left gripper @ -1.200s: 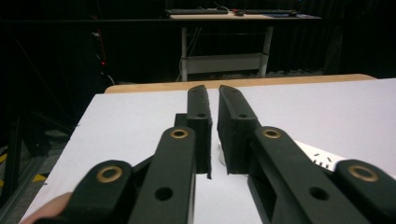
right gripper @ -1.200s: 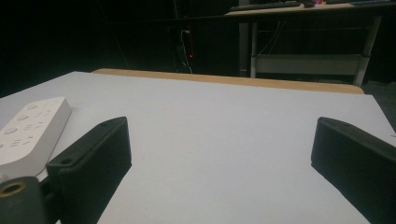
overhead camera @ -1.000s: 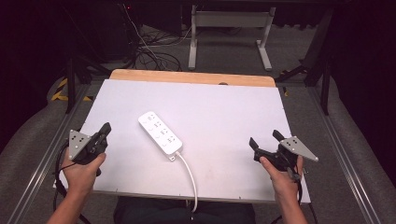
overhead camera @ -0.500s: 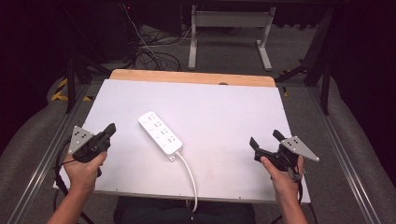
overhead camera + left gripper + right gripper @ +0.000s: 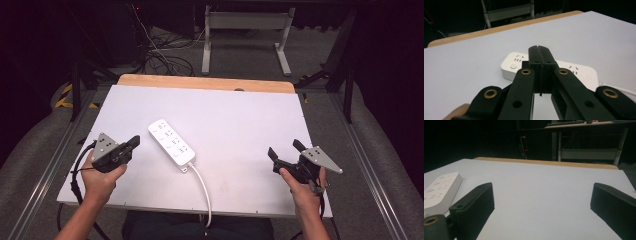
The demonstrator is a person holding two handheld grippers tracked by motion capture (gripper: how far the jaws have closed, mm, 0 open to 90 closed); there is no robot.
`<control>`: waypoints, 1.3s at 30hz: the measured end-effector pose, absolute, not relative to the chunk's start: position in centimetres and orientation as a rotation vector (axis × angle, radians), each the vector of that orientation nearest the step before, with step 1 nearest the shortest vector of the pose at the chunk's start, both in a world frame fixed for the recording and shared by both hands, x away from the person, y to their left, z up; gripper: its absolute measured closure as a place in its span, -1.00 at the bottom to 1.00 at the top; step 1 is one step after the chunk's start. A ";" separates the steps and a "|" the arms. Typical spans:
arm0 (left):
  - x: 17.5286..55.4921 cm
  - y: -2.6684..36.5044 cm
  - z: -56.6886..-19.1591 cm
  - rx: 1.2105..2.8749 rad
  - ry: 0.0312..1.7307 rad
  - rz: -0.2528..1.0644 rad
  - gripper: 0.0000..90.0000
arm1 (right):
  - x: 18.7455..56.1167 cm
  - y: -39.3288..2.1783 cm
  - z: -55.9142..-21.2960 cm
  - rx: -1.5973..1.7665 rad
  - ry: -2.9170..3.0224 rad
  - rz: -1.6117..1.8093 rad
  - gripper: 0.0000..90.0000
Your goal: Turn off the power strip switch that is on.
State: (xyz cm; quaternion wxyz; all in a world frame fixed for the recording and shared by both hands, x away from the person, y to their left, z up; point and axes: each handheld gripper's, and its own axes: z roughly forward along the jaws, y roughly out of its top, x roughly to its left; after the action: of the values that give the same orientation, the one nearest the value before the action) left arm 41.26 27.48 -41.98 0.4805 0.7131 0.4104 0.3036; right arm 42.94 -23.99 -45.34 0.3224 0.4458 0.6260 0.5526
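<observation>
A white power strip (image 5: 171, 144) lies diagonally on the white table (image 5: 240, 120), its white cable (image 5: 202, 190) running off the near edge. My left gripper (image 5: 134, 141) hovers just left of the strip, jaws pressed together with nothing between them; its own view has the strip (image 5: 574, 71) right behind the closed tips (image 5: 539, 48). At the right side of the table my right gripper (image 5: 285, 150) is held with its jaws wide apart and empty. The right gripper view catches the strip's end (image 5: 439, 190) at far left, beyond the left jaw.
A wooden strip (image 5: 205, 82) runs along the table's far edge. Behind it stand a metal frame (image 5: 245, 30) and tangled cables (image 5: 160, 55) on the dark floor. Metal rails (image 5: 365, 160) flank the table on both sides.
The left gripper has crept slightly right, toward the power strip. The right gripper and the strip have stayed put.
</observation>
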 end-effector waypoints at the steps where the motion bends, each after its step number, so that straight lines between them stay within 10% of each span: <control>1: 41.3 27.5 -42.0 1.739 1.001 0.741 1.00 | 42.9 -24.0 -45.3 1.170 1.643 1.451 -0.87; 39: 45.7 21.0 -44.2 2.077 0.878 0.528 0.99 | 42.8 -24.1 -45.4 1.176 1.645 1.440 -0.87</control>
State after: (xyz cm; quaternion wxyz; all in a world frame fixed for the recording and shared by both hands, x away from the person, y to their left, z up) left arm 45.69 21.00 -44.23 0.4014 0.8214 0.3474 0.2087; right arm 42.82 -24.09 -45.39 0.3237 0.4481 0.6270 0.5488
